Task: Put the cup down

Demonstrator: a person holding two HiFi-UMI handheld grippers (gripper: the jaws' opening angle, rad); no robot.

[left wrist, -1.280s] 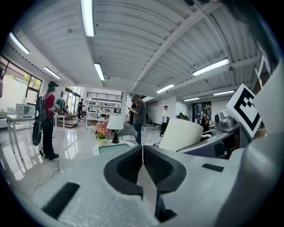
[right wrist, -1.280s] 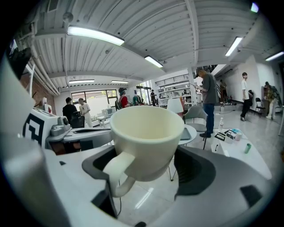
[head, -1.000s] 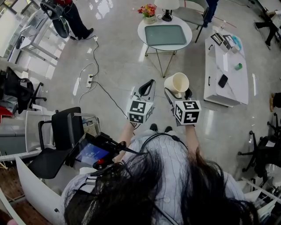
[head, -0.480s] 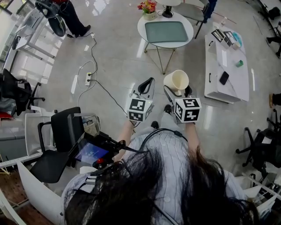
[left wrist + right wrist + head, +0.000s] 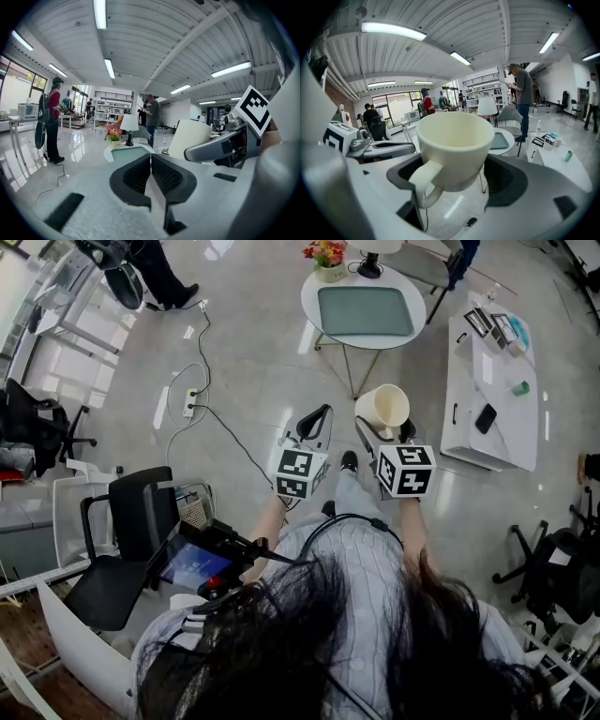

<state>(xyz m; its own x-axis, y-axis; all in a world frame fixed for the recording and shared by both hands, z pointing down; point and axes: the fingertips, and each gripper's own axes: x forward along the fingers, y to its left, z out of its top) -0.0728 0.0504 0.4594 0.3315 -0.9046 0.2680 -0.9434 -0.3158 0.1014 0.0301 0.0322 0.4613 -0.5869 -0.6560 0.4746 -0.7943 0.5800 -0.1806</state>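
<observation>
A cream cup [image 5: 383, 410] with a handle is held upright in my right gripper [image 5: 380, 434], carried over the shiny floor in front of the person. In the right gripper view the cup [image 5: 454, 151] fills the space between the jaws, its handle turned toward the camera. My left gripper [image 5: 314, 425] floats beside it on the left, its jaws together and empty. In the left gripper view that gripper [image 5: 151, 171] has its ribbed pads touching, and the cup [image 5: 190, 139] shows at the right.
A round white table [image 5: 406, 290] with a green tray [image 5: 365, 310] and flowers [image 5: 327, 257] stands ahead. A long white table [image 5: 492, 439] with a phone and small items lies right. A cable and power strip [image 5: 190, 409] cross the floor; a black chair [image 5: 134, 526] is at left.
The person has stepped forward toward the round table, which sits nearer in view. Both grippers keep their pose, the cup still held.
</observation>
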